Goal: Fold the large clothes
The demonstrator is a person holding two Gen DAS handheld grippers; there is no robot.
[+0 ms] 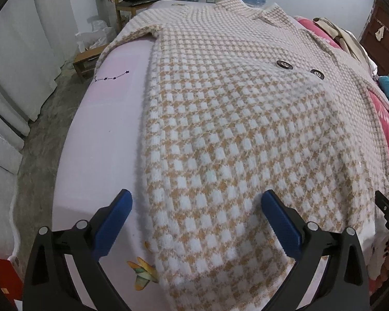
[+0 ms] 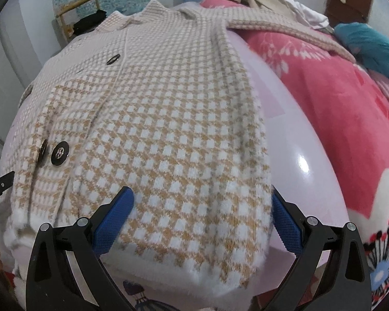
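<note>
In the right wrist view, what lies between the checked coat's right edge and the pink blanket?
A bare strip of glossy lilac bed cover separates the coat from the pink blanket; nothing rests on it, seen in the right wrist view.

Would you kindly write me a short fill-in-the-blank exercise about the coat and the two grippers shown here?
1. The checked coat lies spread flat on a pale ____ sheet.
2. Both the left gripper and the right gripper are ____.
3. The gripper pads are coloured ____.
4. Beside the coat, near the right gripper, lies a ____ blanket with white flowers.

Missing words: pink; open; blue; pink
</note>
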